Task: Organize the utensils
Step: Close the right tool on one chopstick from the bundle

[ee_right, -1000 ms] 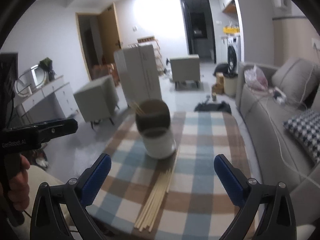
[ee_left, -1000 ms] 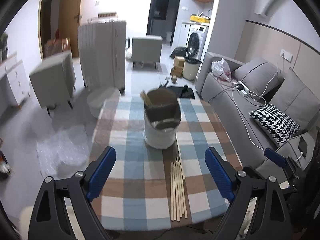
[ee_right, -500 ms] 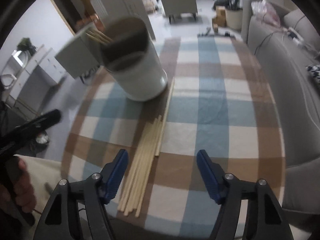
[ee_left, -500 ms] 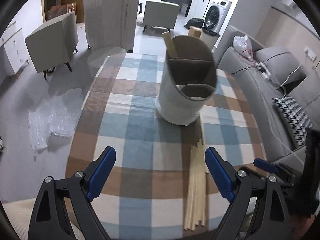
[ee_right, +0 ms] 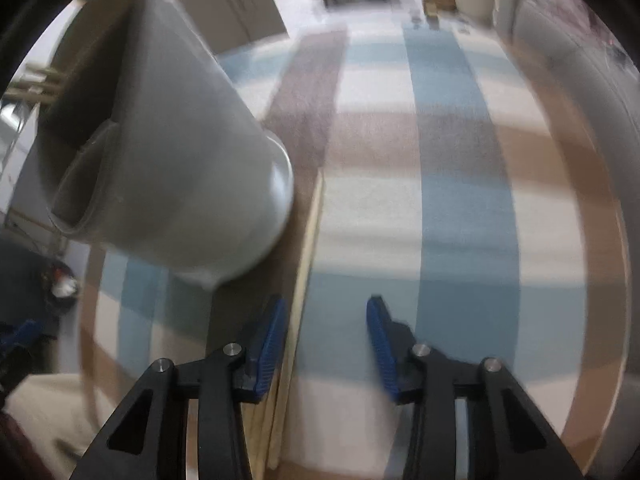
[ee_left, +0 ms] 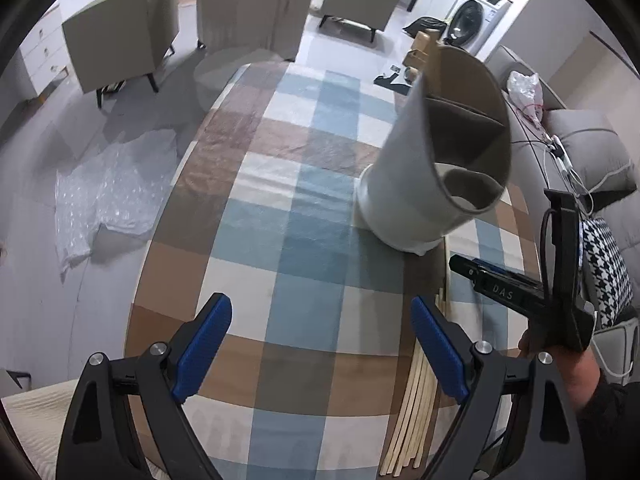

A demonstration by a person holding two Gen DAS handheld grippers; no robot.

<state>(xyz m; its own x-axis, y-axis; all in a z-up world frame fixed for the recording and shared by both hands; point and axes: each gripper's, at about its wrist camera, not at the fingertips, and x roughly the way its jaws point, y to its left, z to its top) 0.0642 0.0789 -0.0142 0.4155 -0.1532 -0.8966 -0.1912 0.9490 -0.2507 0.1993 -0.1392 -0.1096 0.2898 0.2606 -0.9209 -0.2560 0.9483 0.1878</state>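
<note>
A grey utensil holder [ee_left: 432, 168] with inner compartments stands on the checked tablecloth [ee_left: 304, 216]; chopstick tips poke from its far compartment. It also shows in the right wrist view [ee_right: 168, 160]. A bundle of wooden chopsticks [ee_left: 416, 392] lies flat near the table's front edge, to the right of my open, empty left gripper [ee_left: 320, 352]. My right gripper [ee_right: 326, 344] is low over the table, jaws apart and empty, with the chopsticks [ee_right: 304, 264] beside and under its left finger. The right gripper's body also shows in the left wrist view [ee_left: 520, 292].
A grey sofa [ee_left: 592, 152] with a houndstooth cushion [ee_left: 604, 268] runs along the table's right side. Bubble wrap [ee_left: 108, 192] lies on the floor to the left. Grey stools [ee_left: 120, 36] and a washing machine [ee_left: 476, 16] stand further back.
Both grippers have come down and forward over the table. The right gripper's jaws have narrowed and now sit by the chopstick bundle, close to the holder.
</note>
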